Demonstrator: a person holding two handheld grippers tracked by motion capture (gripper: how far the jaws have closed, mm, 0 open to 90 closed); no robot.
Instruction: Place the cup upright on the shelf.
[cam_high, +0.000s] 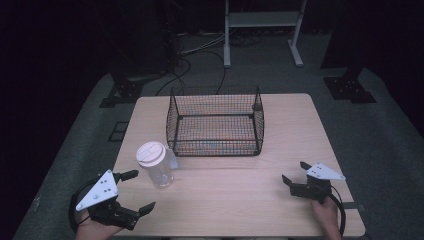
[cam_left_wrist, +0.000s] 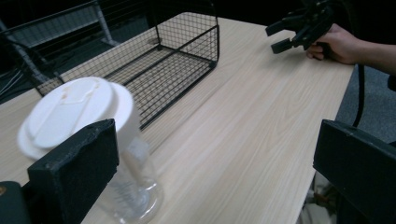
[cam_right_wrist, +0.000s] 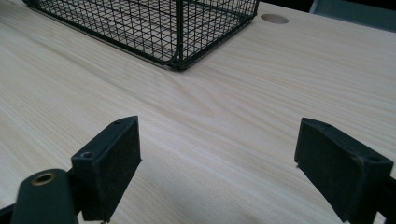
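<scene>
While both tongs gape empty, the upright jar (cam_high: 156, 165) by the basket's (cam_high: 215, 121) near-left corner stands just beside the left tongs (cam_high: 133, 191), far from the right tongs (cam_high: 295, 173).

We find the high view dim, its surroundings falling to near black beyond the pale table (cam_high: 280, 200), which alone is evenly lit from above. In the left gripper view the white-lidded jug (cam_left_wrist: 88, 140) is soft and slightly blurred, being close to the lens. In the right gripper view the wire basket (cam_right_wrist: 154, 23) and wood grain are sharp, with only faint shadows.
</scene>
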